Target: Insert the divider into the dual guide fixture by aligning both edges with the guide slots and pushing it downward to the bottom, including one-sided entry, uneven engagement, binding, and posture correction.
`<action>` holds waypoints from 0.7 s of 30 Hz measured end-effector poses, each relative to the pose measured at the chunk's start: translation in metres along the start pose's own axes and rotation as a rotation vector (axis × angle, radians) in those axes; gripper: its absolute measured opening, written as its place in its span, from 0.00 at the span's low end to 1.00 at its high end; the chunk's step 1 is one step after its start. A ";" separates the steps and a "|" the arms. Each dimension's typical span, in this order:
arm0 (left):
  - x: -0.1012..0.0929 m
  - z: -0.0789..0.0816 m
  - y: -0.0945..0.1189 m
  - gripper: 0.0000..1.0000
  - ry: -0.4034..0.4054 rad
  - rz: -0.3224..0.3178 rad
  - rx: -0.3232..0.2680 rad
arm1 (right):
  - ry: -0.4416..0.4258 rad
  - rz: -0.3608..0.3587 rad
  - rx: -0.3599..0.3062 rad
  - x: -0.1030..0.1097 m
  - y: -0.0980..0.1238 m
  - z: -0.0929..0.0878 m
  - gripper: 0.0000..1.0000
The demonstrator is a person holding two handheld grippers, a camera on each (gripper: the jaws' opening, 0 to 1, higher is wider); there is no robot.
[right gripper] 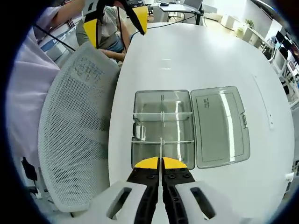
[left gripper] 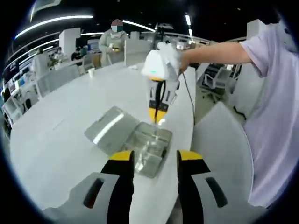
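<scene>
A clear plastic box (right gripper: 140, 100) lies on the white table (right gripper: 201, 51) with its hinged lid (right gripper: 219, 126) folded flat beside it. Clear cross partitions (right gripper: 149, 113) stand inside the box. My right gripper (right gripper: 161, 164) is shut on a thin clear divider (right gripper: 161, 147), seen edge-on, whose lower end reaches into the near part of the box. From the other side, the right gripper (left gripper: 158, 115) hangs tip-down over the box (left gripper: 149, 149). My left gripper (left gripper: 156, 157) stands open just short of the box's near edge with nothing between its jaws, and it also appears as the left gripper (right gripper: 117, 21) beyond the table edge.
A white mesh chair (right gripper: 74, 126) stands close against the table edge beside the box. A person's arm (left gripper: 219, 51) holds the right gripper, and a cable (left gripper: 188, 93) trails from it. More desks, chairs and people (left gripper: 114, 39) are at the far side.
</scene>
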State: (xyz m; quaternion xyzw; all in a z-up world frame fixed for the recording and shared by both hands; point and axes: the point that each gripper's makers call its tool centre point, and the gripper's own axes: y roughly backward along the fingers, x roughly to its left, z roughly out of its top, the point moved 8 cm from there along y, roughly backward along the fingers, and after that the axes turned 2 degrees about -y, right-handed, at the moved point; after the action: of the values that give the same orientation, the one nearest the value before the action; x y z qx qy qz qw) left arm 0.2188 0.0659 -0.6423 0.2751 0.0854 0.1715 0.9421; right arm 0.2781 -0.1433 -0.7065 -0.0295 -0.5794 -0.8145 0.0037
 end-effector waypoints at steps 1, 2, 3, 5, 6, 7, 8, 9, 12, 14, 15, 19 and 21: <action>0.000 0.000 0.000 0.34 0.001 0.000 0.000 | -0.001 -0.001 0.003 0.000 -0.001 0.000 0.00; 0.001 0.000 0.000 0.34 0.001 0.001 0.001 | 0.003 -0.003 0.008 -0.001 -0.002 -0.001 0.00; 0.001 -0.001 0.000 0.34 0.001 0.002 0.002 | 0.005 -0.007 0.010 -0.002 -0.002 -0.001 0.00; 0.002 -0.001 0.001 0.34 0.003 0.002 0.002 | 0.000 0.001 0.009 -0.002 -0.002 -0.001 0.00; 0.002 -0.001 0.001 0.34 0.004 0.001 0.003 | 0.001 0.002 0.010 -0.002 -0.003 -0.001 0.00; 0.002 -0.001 0.000 0.34 0.001 0.002 0.004 | 0.006 0.000 0.014 -0.003 -0.003 -0.001 0.00; 0.002 -0.001 0.000 0.33 0.001 0.002 0.005 | 0.007 0.003 0.019 -0.003 -0.004 -0.001 0.00; 0.003 -0.001 0.000 0.33 0.003 0.004 0.004 | 0.011 -0.003 0.019 -0.003 -0.005 -0.001 0.00; 0.003 -0.001 0.001 0.33 0.007 0.004 0.001 | 0.012 0.000 0.020 -0.004 -0.005 0.000 0.00; 0.004 -0.002 0.001 0.33 0.007 0.004 0.002 | 0.013 0.001 0.021 -0.004 -0.005 0.000 0.00; 0.004 -0.002 0.001 0.33 0.008 0.004 0.003 | 0.013 0.003 0.022 -0.004 -0.006 0.000 0.00; 0.005 -0.003 0.000 0.33 0.012 0.004 0.001 | 0.030 0.001 0.039 -0.003 -0.006 0.000 0.00; 0.006 -0.003 0.001 0.33 0.011 0.005 0.001 | 0.038 0.004 0.050 -0.002 -0.007 0.000 0.00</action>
State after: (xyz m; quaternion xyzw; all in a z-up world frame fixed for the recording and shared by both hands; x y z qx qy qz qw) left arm 0.2235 0.0699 -0.6447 0.2747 0.0902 0.1753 0.9411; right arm 0.2797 -0.1409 -0.7132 -0.0153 -0.5993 -0.8002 0.0170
